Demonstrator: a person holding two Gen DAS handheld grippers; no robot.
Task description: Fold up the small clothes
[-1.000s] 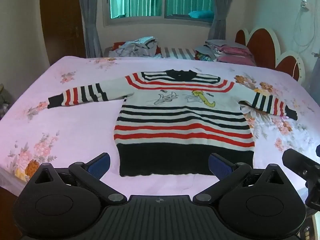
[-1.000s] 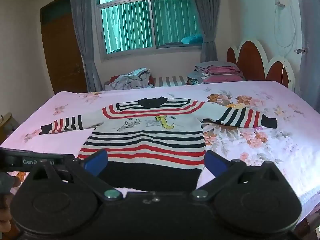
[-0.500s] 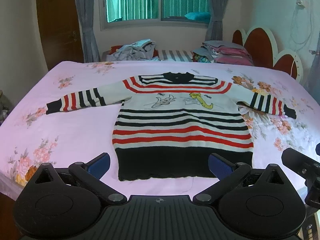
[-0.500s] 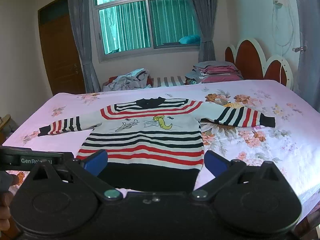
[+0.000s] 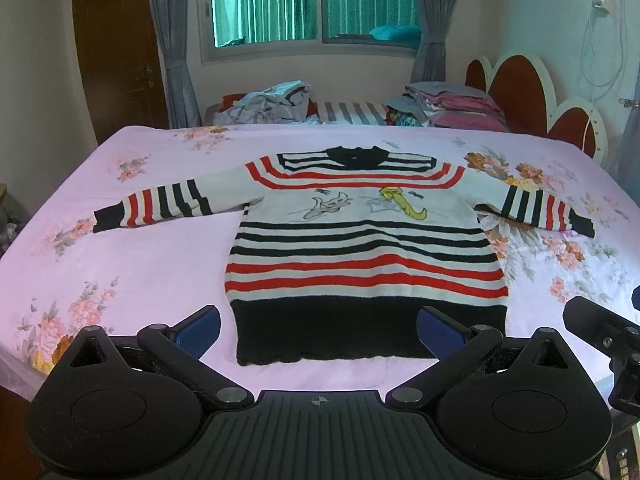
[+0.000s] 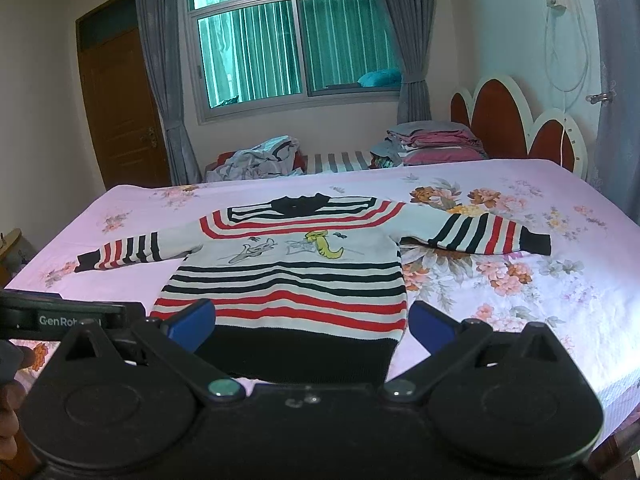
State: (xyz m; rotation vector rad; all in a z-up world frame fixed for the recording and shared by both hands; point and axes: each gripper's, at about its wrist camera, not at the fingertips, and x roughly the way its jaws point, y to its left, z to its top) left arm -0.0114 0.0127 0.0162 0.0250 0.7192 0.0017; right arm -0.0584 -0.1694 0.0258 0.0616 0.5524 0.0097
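From the left wrist view, the striped sweater [image 5: 366,248] lay flat and face up on the pink floral bedsheet [image 5: 132,264], both sleeves stretched out to the sides and its black hem nearest the camera. The left gripper [image 5: 318,330] hung just short of that hem with its blue-padded fingers spread wide and nothing between them. No container was in sight; beyond the bed's far edge a loose heap of clothes [image 5: 270,102] sat to the left and a folded stack of clothes [image 5: 448,106] to the right. Behind them were a window [image 5: 316,2] with grey curtains, a brown door [image 5: 120,48], and a red scalloped headboard [image 5: 532,96] at the right.

From the right wrist view, the sweater [image 6: 296,264] lay centred on the sheet [image 6: 520,280], hem toward the camera. The right gripper [image 6: 312,322] was over the hem's near edge, fingers wide apart and empty. The left tool's black body [image 6: 60,316] showed at the left edge. The heap [image 6: 260,158], the folded stack [image 6: 432,144], the window [image 6: 296,48] and the door [image 6: 120,108] stood behind.
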